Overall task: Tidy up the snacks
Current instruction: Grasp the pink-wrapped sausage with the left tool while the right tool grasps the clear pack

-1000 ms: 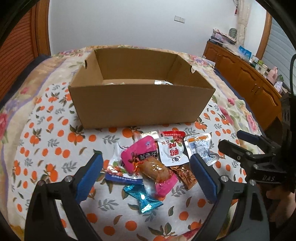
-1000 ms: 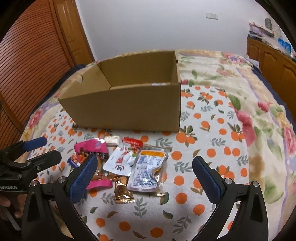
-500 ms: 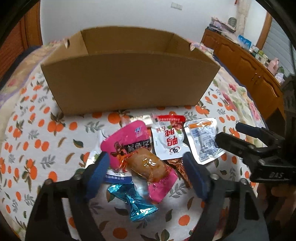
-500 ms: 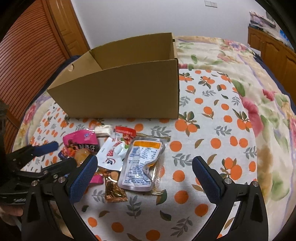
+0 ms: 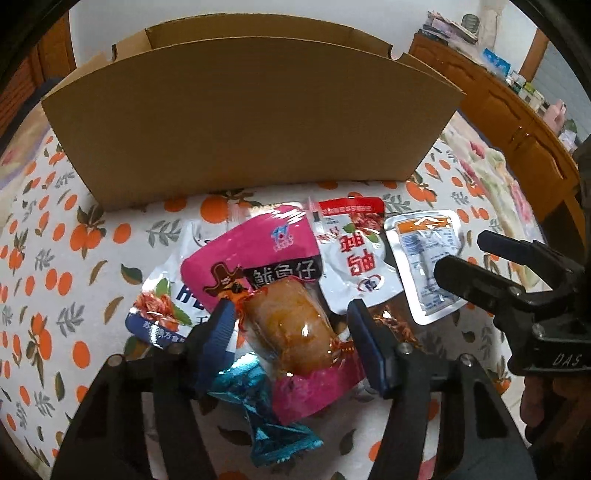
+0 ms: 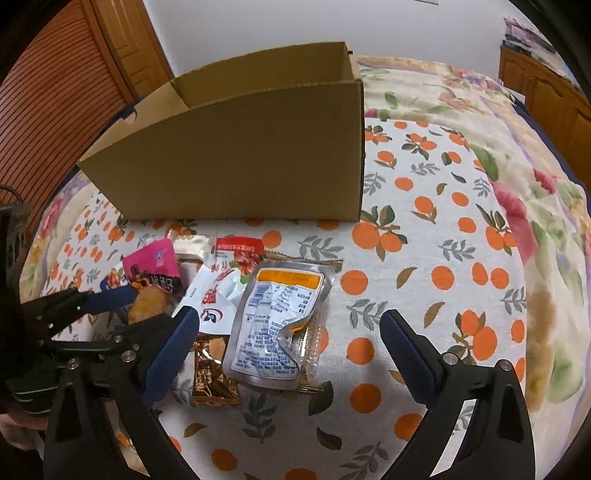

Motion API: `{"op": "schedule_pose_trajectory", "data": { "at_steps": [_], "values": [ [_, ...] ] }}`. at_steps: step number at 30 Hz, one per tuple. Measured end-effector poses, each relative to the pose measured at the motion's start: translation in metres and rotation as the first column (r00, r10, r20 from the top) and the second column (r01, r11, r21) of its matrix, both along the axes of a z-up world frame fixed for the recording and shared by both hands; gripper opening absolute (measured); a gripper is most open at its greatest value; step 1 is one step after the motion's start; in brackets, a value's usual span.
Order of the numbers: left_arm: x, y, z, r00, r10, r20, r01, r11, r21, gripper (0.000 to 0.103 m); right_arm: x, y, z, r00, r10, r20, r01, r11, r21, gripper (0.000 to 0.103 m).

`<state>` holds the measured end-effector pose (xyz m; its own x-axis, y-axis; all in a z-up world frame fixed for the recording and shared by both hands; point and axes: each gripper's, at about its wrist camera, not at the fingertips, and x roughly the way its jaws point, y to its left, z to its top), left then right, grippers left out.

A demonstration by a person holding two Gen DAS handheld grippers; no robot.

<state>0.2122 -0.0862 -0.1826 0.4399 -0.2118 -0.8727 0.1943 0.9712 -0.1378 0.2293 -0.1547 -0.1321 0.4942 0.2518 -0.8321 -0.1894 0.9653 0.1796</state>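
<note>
The left gripper (image 5: 291, 325) closes around the clear-wrapped brown snack (image 5: 290, 328), pads not yet pressing. The right gripper (image 6: 291, 332) hangs spread above the silver pouch (image 6: 277, 325).

It was a bedroom in someone's home. A bed (image 6: 461, 177) filled most of the room, spread with a flowered quilt and an orange-printed sheet (image 6: 424, 236). A long wooden dresser (image 5: 517, 122) cluttered with small bottles and boxes ran along one side, and a slatted wooden door (image 6: 55, 103) and plain white wall (image 6: 258, 26) closed it in.
</note>
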Motion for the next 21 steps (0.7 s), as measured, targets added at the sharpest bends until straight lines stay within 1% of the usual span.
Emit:
{"op": "schedule_pose_trajectory", "data": {
  "at_steps": [1,2,4,7,9,10,12,15,16,21],
  "values": [
    [0.001,0.000,0.000,1.000,0.006,0.006,-0.006,1.000,0.016,0.047,0.000,0.001,-0.002,1.000,0.001,-0.005,-0.001,1.000,-0.002,0.099],
    [0.002,0.001,0.000,1.000,0.001,-0.004,-0.001,1.000,0.006,0.040,0.001,0.001,-0.004,1.000,0.003,-0.012,-0.003,1.000,-0.004,0.099],
    [0.004,0.003,-0.001,1.000,-0.004,-0.017,0.004,1.000,0.004,0.040,0.002,0.002,-0.008,1.000,0.005,-0.022,-0.005,1.000,-0.007,0.097],
    [0.003,-0.001,0.001,0.999,-0.031,-0.021,0.031,0.999,0.028,0.039,0.005,0.000,-0.013,0.999,0.008,-0.044,-0.007,1.000,0.012,0.089],
    [0.003,-0.002,0.001,0.999,-0.036,-0.028,0.036,0.999,0.023,0.039,0.007,-0.001,-0.016,0.998,0.010,-0.060,-0.008,1.000,0.030,0.076],
    [0.003,-0.002,0.001,0.999,-0.037,-0.032,0.038,0.999,0.021,0.039,0.008,-0.002,-0.018,0.998,0.010,-0.069,-0.007,0.999,0.038,0.073],
    [0.004,-0.002,0.002,0.999,-0.041,-0.035,0.041,0.999,0.014,0.038,0.009,-0.002,-0.022,0.996,0.011,-0.085,-0.007,0.999,0.049,0.061],
    [0.004,0.001,0.008,0.999,-0.041,-0.036,0.041,0.999,-0.008,0.037,0.011,-0.001,-0.025,0.995,0.020,-0.093,-0.015,0.998,0.059,0.055],
    [0.004,0.001,0.011,0.999,-0.042,-0.030,0.042,0.999,-0.012,0.037,0.012,-0.001,-0.025,0.995,0.022,-0.093,-0.016,0.998,0.059,0.055],
    [0.001,-0.001,0.022,0.999,-0.053,-0.002,0.053,0.998,-0.019,0.036,0.012,-0.003,-0.022,0.995,0.023,-0.101,-0.015,0.997,0.080,0.046]
  ]
}}
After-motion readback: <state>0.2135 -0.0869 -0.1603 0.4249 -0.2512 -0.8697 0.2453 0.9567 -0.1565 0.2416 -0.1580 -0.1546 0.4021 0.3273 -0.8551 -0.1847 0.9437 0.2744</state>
